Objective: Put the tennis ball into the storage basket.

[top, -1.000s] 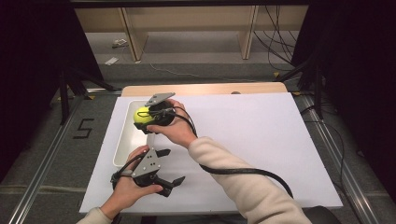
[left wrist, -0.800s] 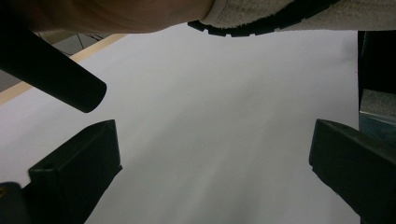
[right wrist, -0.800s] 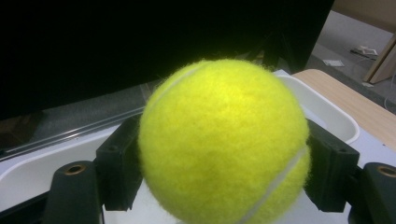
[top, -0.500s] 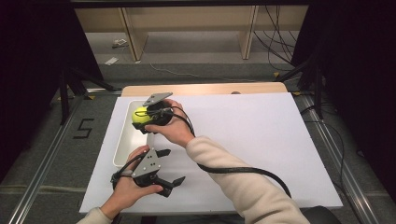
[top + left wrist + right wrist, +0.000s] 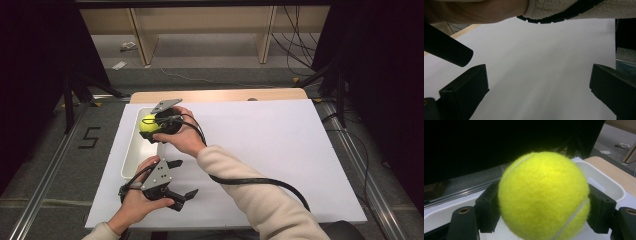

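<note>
My right gripper [image 5: 150, 126] is shut on a yellow tennis ball [image 5: 148, 123] and holds it over the far end of a white bin [image 5: 131, 159] at the table's left. In the right gripper view the ball [image 5: 544, 197] sits squeezed between both black jaws, with the bin's rim [image 5: 610, 182] behind it. Nearer the front edge, my left gripper [image 5: 184, 180] stands open with nothing between its jaws. The left gripper view looks across bare white paper [image 5: 544, 75], its jaws wide apart, with the right forearm's sleeve [image 5: 574, 10] crossing overhead.
White paper [image 5: 280, 150] covers the wooden table [image 5: 220, 95]. The right gripper's black cable [image 5: 250, 180] loops over the sleeve. Beyond the table lie grey floor, wooden shelving legs [image 5: 265, 35] and dark stands on both sides.
The right gripper with the ball has drifted slightly toward the bin's far end. The left gripper has stayed put and open.
</note>
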A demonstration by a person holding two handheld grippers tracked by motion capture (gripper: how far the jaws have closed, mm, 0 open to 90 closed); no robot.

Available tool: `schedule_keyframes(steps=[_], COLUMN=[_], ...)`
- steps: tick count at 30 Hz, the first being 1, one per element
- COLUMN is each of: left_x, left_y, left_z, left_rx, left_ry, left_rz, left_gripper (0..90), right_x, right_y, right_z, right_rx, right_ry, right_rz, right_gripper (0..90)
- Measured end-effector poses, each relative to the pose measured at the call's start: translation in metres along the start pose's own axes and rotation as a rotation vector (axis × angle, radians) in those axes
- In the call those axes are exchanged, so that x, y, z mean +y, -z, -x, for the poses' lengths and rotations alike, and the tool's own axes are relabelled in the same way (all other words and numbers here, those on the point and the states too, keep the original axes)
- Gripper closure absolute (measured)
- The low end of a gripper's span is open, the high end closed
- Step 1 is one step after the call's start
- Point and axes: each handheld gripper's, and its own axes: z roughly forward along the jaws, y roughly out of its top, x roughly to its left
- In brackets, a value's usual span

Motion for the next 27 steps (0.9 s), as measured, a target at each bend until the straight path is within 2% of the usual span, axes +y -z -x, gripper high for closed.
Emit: schedule_keyframes(steps=[17, 27], left_x=[0.0, -0.0001], left_y=[-0.0001, 0.0], left_z=[0.0002, 0.0003], left_rx=[-0.001, 0.0], left_ry=[-0.001, -0.001], left_rz=[-0.001, -0.001], left_gripper=[1.4, 1.4], right_x=[0.0002, -0.0005], right_y=[-0.0044, -0.0096], right_z=[0.0015, 0.0008], right_rx=[0.001, 0.018], right_ry=[-0.005, -0.007], right_rz=[-0.004, -0.017], right_gripper=[26.7, 26.6])
